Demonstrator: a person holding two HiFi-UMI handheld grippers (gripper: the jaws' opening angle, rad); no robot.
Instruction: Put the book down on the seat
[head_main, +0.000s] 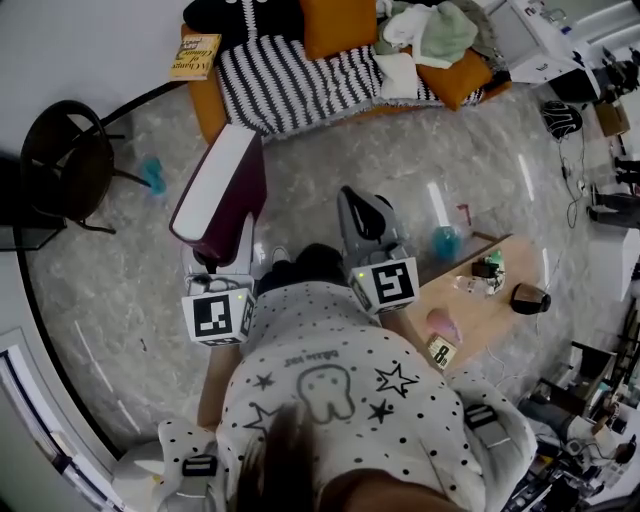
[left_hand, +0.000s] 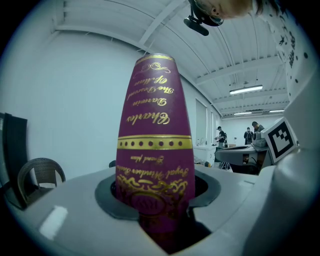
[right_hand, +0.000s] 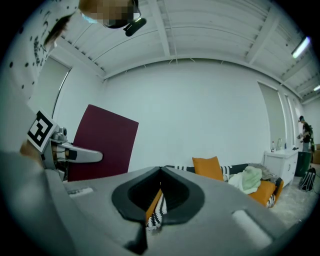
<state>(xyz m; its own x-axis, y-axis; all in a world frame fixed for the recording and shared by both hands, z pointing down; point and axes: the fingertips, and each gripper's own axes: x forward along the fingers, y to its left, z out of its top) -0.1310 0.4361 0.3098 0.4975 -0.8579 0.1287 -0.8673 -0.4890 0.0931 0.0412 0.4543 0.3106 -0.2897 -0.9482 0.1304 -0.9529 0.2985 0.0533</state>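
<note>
Person holding a gripper in each hand, both stretched forward side by side in front of the chest.

The left gripper (head_main: 222, 262) points ahead and nearly level, its jaws clamped on the lower end of a book (head_main: 215, 185) that stands upright between them. The left forearm (head_main: 212, 395) reaches out bare behind it. The right gripper (head_main: 362, 210) sits just beside the left, pointing the same way, its jaws closed together at the tips with nothing between them.
</note>
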